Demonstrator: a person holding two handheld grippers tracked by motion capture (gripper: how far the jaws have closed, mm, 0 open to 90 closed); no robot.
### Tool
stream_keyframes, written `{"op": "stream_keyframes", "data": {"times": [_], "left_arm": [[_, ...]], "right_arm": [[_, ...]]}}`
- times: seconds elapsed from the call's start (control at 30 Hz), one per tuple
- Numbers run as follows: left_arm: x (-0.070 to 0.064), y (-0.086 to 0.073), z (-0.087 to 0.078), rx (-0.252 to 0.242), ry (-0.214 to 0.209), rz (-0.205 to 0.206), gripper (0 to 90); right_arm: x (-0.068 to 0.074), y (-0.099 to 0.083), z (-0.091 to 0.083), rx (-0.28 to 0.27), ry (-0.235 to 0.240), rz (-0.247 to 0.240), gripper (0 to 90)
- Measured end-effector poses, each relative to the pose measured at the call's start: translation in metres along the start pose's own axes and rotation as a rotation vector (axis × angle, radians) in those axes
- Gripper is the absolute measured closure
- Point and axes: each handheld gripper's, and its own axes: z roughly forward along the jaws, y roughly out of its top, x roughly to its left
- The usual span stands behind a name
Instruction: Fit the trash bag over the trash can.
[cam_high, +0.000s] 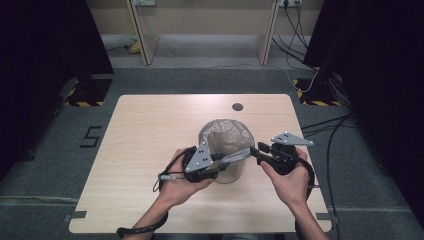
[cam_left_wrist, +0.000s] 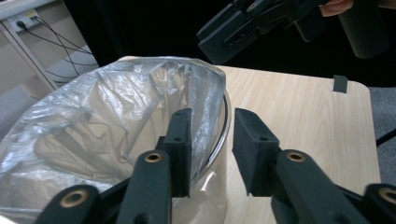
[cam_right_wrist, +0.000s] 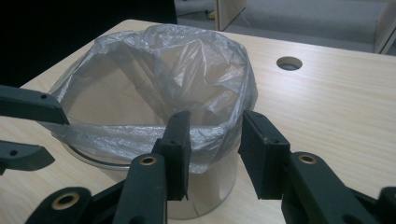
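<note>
Bin (cam_high: 231, 172), one, sits mid-frame with one plastic liner (cam_high: 225, 136); left gripper (cam_high: 224, 159) and right gripper (cam_high: 253, 150) flank its rim, jaws spread.

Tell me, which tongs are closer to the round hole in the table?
Right. The right tongs sit at the bin's right side, below the round hole. The left tongs are at the plastic bag rim, lower and farther from it.

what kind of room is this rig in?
Likely a lab recording bay, not a home: one bare wooden table on grey carpet, black curtains on both sides, loose cables on the floor, and hazard-striped stand bases.
</note>
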Motion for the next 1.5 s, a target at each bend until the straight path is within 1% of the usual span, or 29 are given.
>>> {"op": "stream_keyframes", "data": {"times": [0.03,0.1,0.2,0.23,0.27,0.3,0.37,0.43,0.53,0.57,0.63,0.67,0.73,0.83,0.9,0.93,0.97,1.03,1.1,1.13,1.17,1.3,1.5], "left_arm": [[0.000,0.000,0.001,0.009,-0.007,-0.001,69.3],[0.000,0.000,0.002,0.016,-0.009,0.001,74.1],[-0.001,0.001,0.002,0.027,0.004,0.032,79.5],[-0.002,0.002,0.003,0.029,0.004,0.045,80.8],[-0.002,0.002,0.003,0.029,0.004,0.045,82.4],[-0.004,0.002,0.004,0.035,-0.001,0.054,83.6],[-0.005,0.001,0.005,0.039,-0.002,0.060,85.4],[-0.004,0.002,0.005,0.026,0.004,0.062,86.4],[-0.003,0.004,0.001,0.003,0.005,0.055,85.0],[-0.002,0.005,0.000,-0.006,0.007,0.042,82.5],[0.002,0.005,-0.001,-0.011,0.010,0.011,73.0],[0.003,0.004,-0.001,-0.011,0.011,0.003,71.1],[0.004,0.003,-0.001,0.001,0.009,-0.002,69.9],[0.004,0.002,0.000,0.014,-0.004,-0.009,69.3],[0.004,0.001,0.002,0.025,-0.009,-0.010,71.7],[0.004,0.001,0.003,0.033,-0.005,-0.001,74.9],[0.003,0.001,0.003,0.047,0.002,0.021,77.0],[0.001,0.001,0.004,0.051,0.000,0.043,81.3],[-0.002,0.002,0.004,0.058,0.003,0.069,83.6],[-0.002,0.002,0.004,0.058,0.003,0.069,84.5],[-0.004,0.002,0.004,0.059,0.011,0.091,85.4],[-0.006,0.001,0.004,0.056,0.010,0.102,89.3],[-0.011,0.001,0.002,0.045,0.036,0.148,89.7]], "right_arm": [[0.000,0.000,0.001,0.004,0.002,0.001,62.2],[0.000,-0.001,0.003,0.007,0.008,0.009,61.9],[-0.001,-0.001,0.004,0.004,0.010,0.015,61.2],[-0.001,-0.001,0.005,0.006,0.012,0.018,61.0],[-0.001,-0.001,0.005,0.006,0.012,0.018,61.0],[0.000,-0.001,0.006,0.005,0.015,0.021,60.8],[0.000,-0.001,0.007,0.009,0.018,0.023,61.1],[0.000,-0.001,0.007,0.010,0.016,0.024,61.6],[0.000,-0.001,0.006,0.003,0.010,0.021,61.7],[0.001,-0.001,0.004,-0.002,0.011,0.013,61.4],[0.003,0.001,0.002,-0.016,0.023,-0.004,60.9],[0.005,0.002,0.002,-0.019,0.030,-0.015,60.7],[0.006,0.002,0.002,-0.016,0.039,-0.018,60.2],[0.009,0.002,0.007,-0.001,0.046,-0.030,58.8],[0.009,0.001,0.010,0.005,0.043,-0.031,58.2],[0.009,0.001,0.010,0.007,0.035,-0.029,58.3],[0.008,0.000,0.011,0.008,0.031,-0.026,58.3],[0.007,-0.001,0.010,0.008,0.023,-0.022,58.4],[0.006,-0.002,0.010,0.012,0.021,-0.028,58.5],[0.006,-0.002,0.010,0.012,0.021,-0.028,58.5],[0.006,-0.004,0.010,0.015,0.022,-0.024,58.7],[0.005,-0.005,0.009,0.013,0.021,-0.021,59.7],[0.006,-0.007,0.009,0.013,0.024,-0.012,63.1]]}}
